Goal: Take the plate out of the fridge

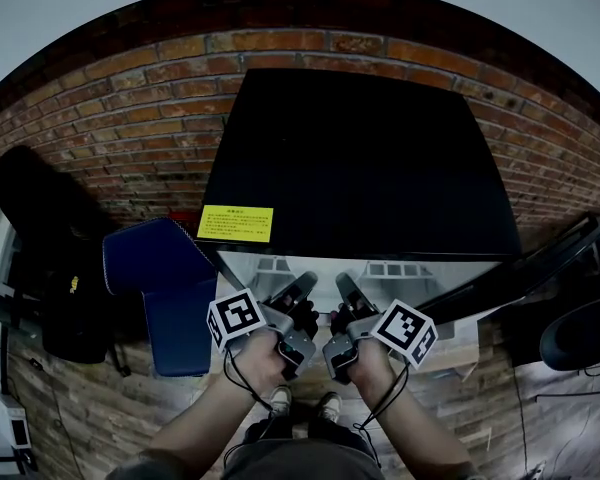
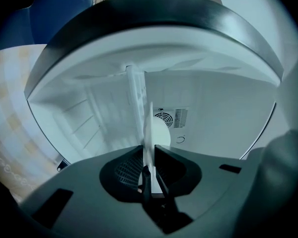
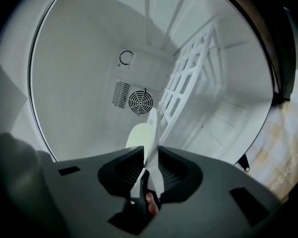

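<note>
The fridge is a black box seen from above, its white inside open toward me. A white plate stands edge-on in the left gripper view, inside the fridge beside the wire shelf. My left gripper is shut on its rim. The right gripper view shows the same plate from the other side, with my right gripper shut on that rim. In the head view both grippers, left and right, reach side by side into the fridge mouth. The plate is hidden there.
The blue fridge door hangs open at the left. A fan vent sits on the fridge's back wall and the white wire shelf runs along the plate. Behind the fridge is a brick wall. A dark bag stands left and a dark chair stands right.
</note>
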### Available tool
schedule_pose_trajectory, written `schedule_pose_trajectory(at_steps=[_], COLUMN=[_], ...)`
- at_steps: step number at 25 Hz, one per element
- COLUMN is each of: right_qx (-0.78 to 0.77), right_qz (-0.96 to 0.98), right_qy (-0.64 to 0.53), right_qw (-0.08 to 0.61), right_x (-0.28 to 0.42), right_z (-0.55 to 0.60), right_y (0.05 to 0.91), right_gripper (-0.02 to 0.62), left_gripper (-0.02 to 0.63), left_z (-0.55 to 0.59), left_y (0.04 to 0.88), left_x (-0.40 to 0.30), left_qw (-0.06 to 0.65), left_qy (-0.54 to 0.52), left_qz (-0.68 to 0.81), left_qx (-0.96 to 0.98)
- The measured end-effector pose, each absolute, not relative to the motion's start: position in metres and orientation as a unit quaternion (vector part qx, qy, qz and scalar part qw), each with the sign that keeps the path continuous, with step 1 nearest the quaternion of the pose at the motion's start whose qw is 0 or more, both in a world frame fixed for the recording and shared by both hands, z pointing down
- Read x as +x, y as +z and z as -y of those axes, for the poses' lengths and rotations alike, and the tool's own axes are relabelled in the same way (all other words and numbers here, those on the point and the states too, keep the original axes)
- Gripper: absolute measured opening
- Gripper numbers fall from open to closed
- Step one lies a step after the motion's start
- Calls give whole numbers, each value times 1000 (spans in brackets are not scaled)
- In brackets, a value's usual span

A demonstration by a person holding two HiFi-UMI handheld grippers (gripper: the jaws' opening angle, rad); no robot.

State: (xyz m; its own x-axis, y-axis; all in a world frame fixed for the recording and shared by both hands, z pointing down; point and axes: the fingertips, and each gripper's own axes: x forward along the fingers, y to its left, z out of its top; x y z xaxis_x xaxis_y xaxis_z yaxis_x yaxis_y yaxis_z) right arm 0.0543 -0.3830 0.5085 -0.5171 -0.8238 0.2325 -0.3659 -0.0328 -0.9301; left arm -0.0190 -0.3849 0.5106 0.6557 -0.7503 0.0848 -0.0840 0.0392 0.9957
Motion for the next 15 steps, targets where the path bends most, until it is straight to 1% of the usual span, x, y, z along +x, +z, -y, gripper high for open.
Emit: schedule_pose_trajectory(at_steps=[2, 3, 15], right_qx=[-448, -449, -442], right_qz=[-663, -661, -651], right_qy=[-564, -566, -578], right_qw=[204, 204, 214], right_x=[54, 53, 54], right_z=[382, 382, 368], right_y=[507, 506, 496], right_gripper=[75, 58, 38], left_gripper=[70, 43, 31], left_z=[384, 384, 366], left_y=[509, 508, 506], left_x=[-18, -18, -16], left_qw=[646, 649, 663], left_qy=[-257, -256, -256], left_qz=[323, 324, 316], left_qx=[641, 639, 628])
